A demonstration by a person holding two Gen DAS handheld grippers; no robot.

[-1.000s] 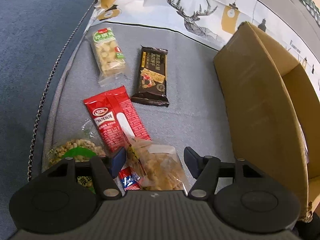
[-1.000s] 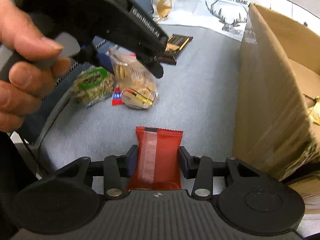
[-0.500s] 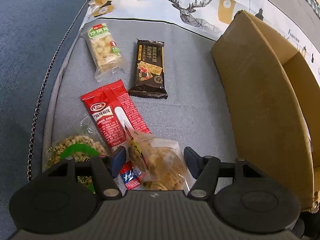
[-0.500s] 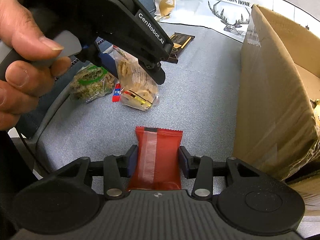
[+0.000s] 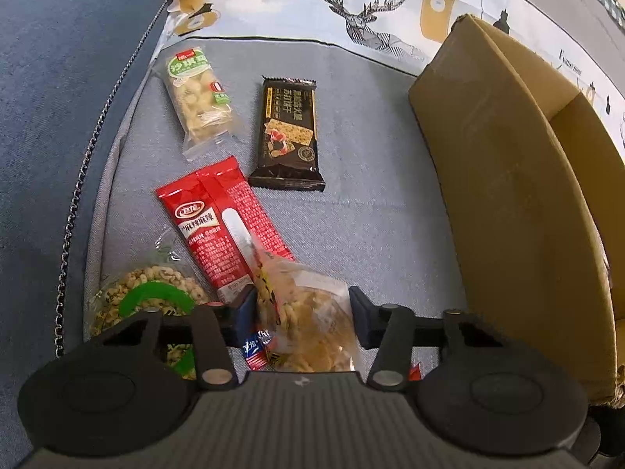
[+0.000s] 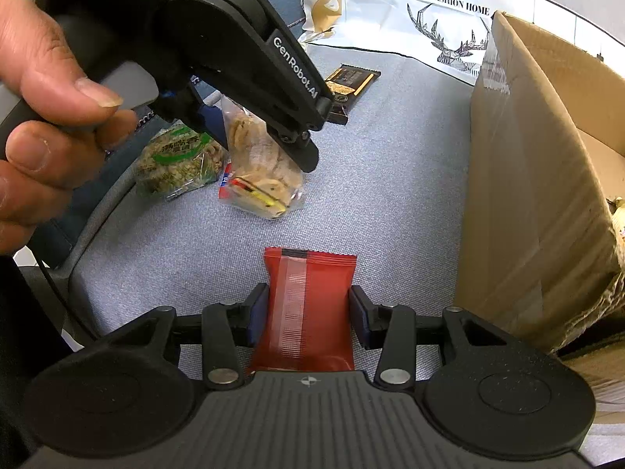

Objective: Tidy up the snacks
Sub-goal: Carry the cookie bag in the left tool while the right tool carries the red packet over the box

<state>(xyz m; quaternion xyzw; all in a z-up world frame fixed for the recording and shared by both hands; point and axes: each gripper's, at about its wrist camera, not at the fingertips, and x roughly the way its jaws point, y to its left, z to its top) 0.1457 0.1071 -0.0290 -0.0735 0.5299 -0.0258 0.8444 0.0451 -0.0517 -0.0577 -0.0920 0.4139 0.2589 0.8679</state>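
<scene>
Pick-up step of snack sorting: both tongs engaged on packets beside the cardboard box [image 5: 519, 203].

Left tongs [image 5: 302, 312] just closed in on the clear bag of crisps [image 5: 308, 312], pads now against both its sides, bag resting on the grey cushion [image 5: 371, 215], partly over the long red packet [image 5: 218, 226]. Right tongs [image 6: 308, 314] clamped narrow on the small red packet [image 6: 310, 305], held near the box's front wall. Lying loose on the cushion: green-labelled nut bag [image 5: 156, 305], pale snack bar [image 5: 199, 105], dark cracker bar [image 5: 291, 133]. Next move, by judgement: lifting both packets clear and carrying them over the box rim, with a firm enough squeeze on the slippery, puffy crisp bag.
</scene>
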